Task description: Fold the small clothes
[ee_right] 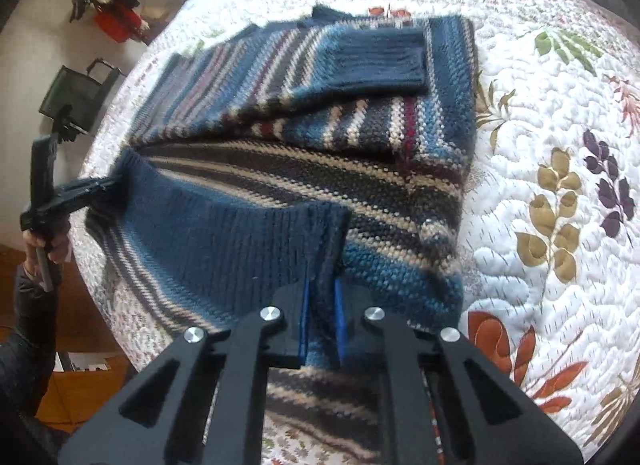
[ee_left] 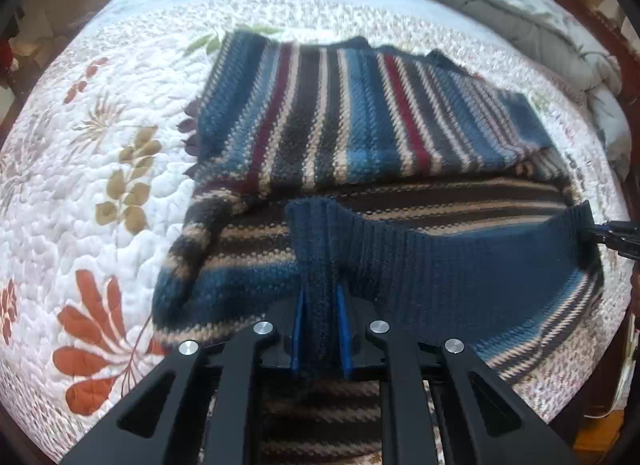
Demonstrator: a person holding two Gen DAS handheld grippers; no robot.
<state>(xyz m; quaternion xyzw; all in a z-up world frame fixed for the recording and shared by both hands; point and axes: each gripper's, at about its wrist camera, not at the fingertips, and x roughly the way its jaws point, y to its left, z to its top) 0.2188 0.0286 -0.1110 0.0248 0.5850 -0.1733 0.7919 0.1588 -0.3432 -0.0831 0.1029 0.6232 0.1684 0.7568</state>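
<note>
A small striped knit sweater [ee_left: 360, 121] in blue, tan, dark grey and red lies on a quilted bed, sleeves folded over its body. My left gripper [ee_left: 320, 305] is shut on one corner of the ribbed blue hem [ee_left: 460, 265] and lifts it. My right gripper [ee_right: 322, 297] is shut on the other hem corner [ee_right: 240, 249]. Each gripper shows at the edge of the other's view: the right gripper [ee_left: 612, 237], the left gripper [ee_right: 80, 193]. The hem is stretched between them above the sweater [ee_right: 320, 125].
A white floral quilt [ee_left: 100, 185] covers the bed [ee_right: 540, 145]. A grey-green comforter [ee_left: 540, 17] is bunched at the far right. A black chair [ee_right: 76, 97] and a red item [ee_right: 120, 21] stand on the floor beyond the bed's edge.
</note>
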